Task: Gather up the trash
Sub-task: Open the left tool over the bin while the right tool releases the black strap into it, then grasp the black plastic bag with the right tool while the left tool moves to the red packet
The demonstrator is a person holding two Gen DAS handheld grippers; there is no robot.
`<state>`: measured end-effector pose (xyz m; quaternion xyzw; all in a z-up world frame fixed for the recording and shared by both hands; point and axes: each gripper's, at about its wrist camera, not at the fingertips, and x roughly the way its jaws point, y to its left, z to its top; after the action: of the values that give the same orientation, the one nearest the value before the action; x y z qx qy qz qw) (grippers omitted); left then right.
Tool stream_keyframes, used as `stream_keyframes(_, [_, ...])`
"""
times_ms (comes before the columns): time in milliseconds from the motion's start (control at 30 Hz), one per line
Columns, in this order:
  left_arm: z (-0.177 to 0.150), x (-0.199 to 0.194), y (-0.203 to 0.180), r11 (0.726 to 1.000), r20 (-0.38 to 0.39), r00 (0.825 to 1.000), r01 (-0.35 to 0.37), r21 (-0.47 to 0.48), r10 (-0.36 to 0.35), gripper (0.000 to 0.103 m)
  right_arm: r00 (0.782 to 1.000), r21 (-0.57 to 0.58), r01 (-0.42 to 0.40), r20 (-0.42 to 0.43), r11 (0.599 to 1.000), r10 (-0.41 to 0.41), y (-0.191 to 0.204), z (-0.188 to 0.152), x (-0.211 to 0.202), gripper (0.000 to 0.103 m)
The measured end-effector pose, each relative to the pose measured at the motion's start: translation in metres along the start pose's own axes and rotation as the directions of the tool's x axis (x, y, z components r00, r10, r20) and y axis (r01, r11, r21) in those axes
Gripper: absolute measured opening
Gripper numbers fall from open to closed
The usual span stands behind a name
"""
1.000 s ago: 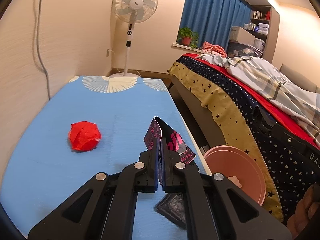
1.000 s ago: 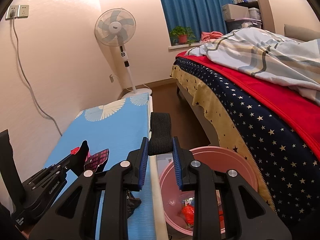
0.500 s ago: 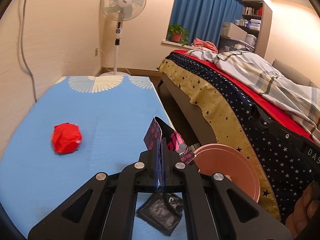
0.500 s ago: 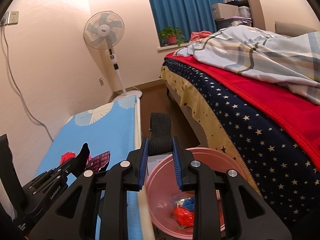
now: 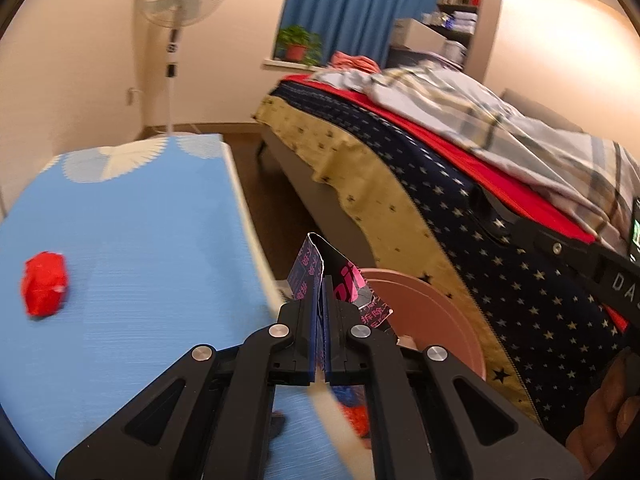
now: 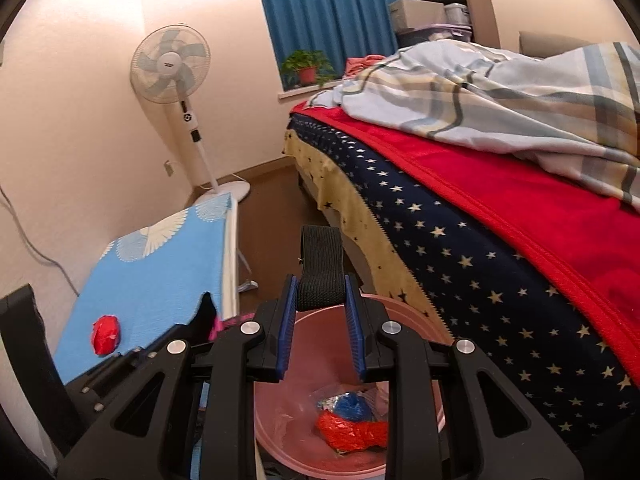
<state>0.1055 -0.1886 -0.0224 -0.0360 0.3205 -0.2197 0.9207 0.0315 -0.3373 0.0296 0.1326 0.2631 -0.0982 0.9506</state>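
My left gripper (image 5: 319,300) is shut on a pink and dark wrapper (image 5: 340,280), held over the table's right edge near the pink bin (image 5: 432,320). My right gripper (image 6: 321,308) is shut on a black elastic band (image 6: 321,264) and hangs above the pink bin (image 6: 312,364), which holds red and blue crumpled trash (image 6: 352,424). A red crumpled paper ball (image 5: 44,288) lies on the blue table at the left; it also shows in the right wrist view (image 6: 105,335).
The blue-covered table (image 5: 132,240) stands along the wall. A bed with star-patterned cover (image 6: 460,240) is to the right of the bin. A standing fan (image 6: 172,68) and a potted plant (image 6: 306,66) are at the back.
Both grippers have moved right, off the table toward the bin. The red ball has slid left in the left wrist view, and the bin's inside now shows under the right gripper.
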Motion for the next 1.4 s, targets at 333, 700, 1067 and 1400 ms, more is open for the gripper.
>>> stream_keyframes(333, [-0.014, 0.032, -0.010, 0.994, -0.097, 0.990, 0.102, -0.028, -0.104, 0.025, 0.997, 0.051, 0.061, -0.050, 0.997, -0.059, -0.019, 0.000, 0.013, 0.050])
stream_keyframes(700, [-0.018, 0.017, 0.009, 0.997, -0.093, 0.994, 0.059, -0.039, -0.062, 0.025, 0.998, 0.043, 0.040, -0.040, 0.998, -0.039, -0.010, -0.005, 0.011, 0.050])
stream_keyframes(1067, [-0.013, -0.025, 0.046, 0.997, -0.029, 0.999, -0.030, -0.066, 0.028, 0.025, 0.997, -0.010, -0.063, -0.034, 0.998, 0.063, 0.024, -0.016, 0.008, 0.050])
stream_keyframes(1400, [-0.012, -0.073, 0.111, 0.956, 0.024, 0.974, -0.215, -0.198, 0.224, 0.025, 0.974, -0.060, -0.186, -0.146, 0.981, 0.176, 0.066, -0.054, 0.028, 0.050])
